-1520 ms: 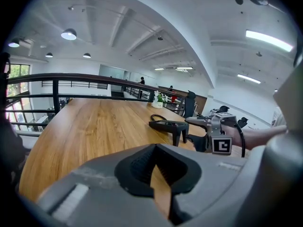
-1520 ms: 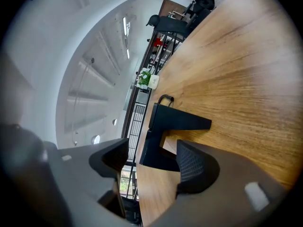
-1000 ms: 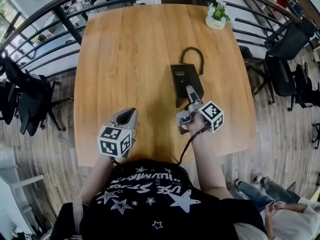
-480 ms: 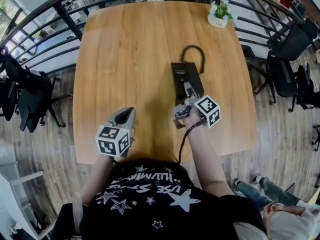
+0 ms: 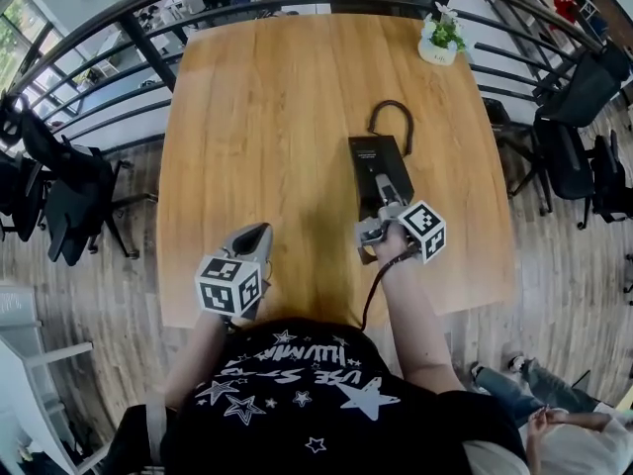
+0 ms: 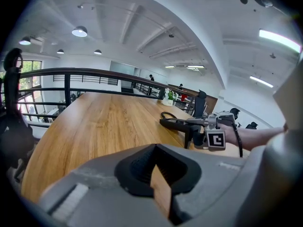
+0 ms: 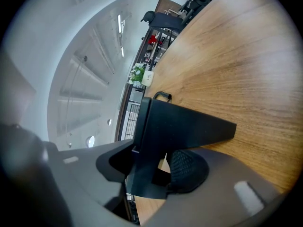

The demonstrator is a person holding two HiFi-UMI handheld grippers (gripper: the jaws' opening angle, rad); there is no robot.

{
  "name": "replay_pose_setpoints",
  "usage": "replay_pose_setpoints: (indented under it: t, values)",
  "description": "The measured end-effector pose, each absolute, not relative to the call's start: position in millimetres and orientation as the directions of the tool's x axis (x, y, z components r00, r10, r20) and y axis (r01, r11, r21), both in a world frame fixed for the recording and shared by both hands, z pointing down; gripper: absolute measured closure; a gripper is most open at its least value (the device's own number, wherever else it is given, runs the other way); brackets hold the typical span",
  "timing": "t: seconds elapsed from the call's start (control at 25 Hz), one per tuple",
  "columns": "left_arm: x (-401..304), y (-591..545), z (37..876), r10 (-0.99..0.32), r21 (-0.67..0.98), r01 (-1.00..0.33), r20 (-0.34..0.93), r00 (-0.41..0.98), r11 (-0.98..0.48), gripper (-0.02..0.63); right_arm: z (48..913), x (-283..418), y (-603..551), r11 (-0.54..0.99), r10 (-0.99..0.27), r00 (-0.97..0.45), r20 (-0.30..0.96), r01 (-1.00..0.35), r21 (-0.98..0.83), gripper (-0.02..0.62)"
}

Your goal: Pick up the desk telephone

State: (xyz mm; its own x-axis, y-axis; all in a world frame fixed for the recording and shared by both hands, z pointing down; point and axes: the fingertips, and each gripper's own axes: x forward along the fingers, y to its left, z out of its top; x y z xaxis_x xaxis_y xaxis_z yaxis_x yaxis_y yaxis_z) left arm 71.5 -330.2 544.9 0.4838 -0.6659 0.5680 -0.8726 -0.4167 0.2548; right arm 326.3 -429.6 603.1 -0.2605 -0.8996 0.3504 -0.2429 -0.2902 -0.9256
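Observation:
The black desk telephone [image 5: 376,166] lies flat on the wooden table [image 5: 267,117], its cord looped at the far end [image 5: 391,117]. My right gripper [image 5: 381,201] is at the phone's near end, and its jaws are closing on that edge. In the right gripper view the phone [image 7: 184,124] fills the gap of the right gripper [image 7: 156,167], and both pads touch it. The left gripper [image 5: 252,234] hovers over the table's near left part, shut and holding nothing. The left gripper view shows the phone [image 6: 177,123] to the right, well away from the left gripper [image 6: 158,188].
A small white pot with a plant [image 5: 438,43] stands at the table's far right corner. A metal railing [image 5: 148,8] runs behind the table. Office chairs [image 5: 59,186] stand on the floor to the left and right [image 5: 579,137].
The right gripper's jaws have narrowed onto the near end of the phone. Both hands stay about where they were; the head view has shifted slightly.

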Motion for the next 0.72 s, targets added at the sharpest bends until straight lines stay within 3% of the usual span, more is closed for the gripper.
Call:
replay_pose_setpoints:
  t: [0.72]
  values:
    - [32, -312, 540, -0.649, 0.284, -0.836, 0.532, 0.544, -0.469, 0.604, 568, 283, -379, -0.213, -0.908, -0.294, 0.300, -0.293, -0.932, 0.402]
